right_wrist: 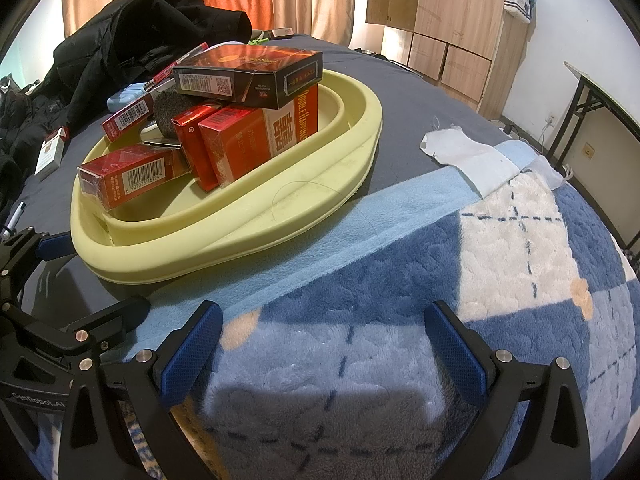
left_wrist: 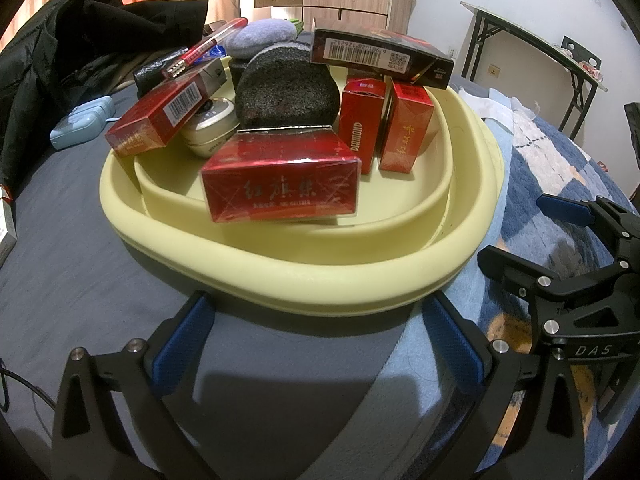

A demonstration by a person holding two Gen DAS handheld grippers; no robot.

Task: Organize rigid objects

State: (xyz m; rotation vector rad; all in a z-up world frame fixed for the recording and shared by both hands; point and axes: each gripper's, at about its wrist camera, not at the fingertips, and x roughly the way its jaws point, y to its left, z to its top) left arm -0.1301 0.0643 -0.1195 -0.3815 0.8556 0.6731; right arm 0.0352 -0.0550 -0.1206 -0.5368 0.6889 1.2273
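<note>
A pale yellow basin [left_wrist: 320,276] [right_wrist: 224,240] sits on the bed. It holds several red cigarette packs [left_wrist: 280,184] [right_wrist: 132,178], a dark pack [left_wrist: 380,56] [right_wrist: 248,72] lying on top, a black sponge [left_wrist: 286,92], a small cream jar [left_wrist: 210,126] and a red pen [left_wrist: 204,48]. My left gripper [left_wrist: 316,344] is open and empty, just in front of the basin's near rim. My right gripper [right_wrist: 324,352] is open and empty over the blue blanket, to the right of the basin. It also shows in the left wrist view [left_wrist: 532,232].
A black jacket [right_wrist: 140,28] lies behind the basin. A light blue case [left_wrist: 82,122] and a white pack [right_wrist: 50,154] lie to its left. A white cloth [right_wrist: 468,156] lies on the blanket. A folding table [left_wrist: 532,44] and wooden cabinets [right_wrist: 448,20] stand at the right.
</note>
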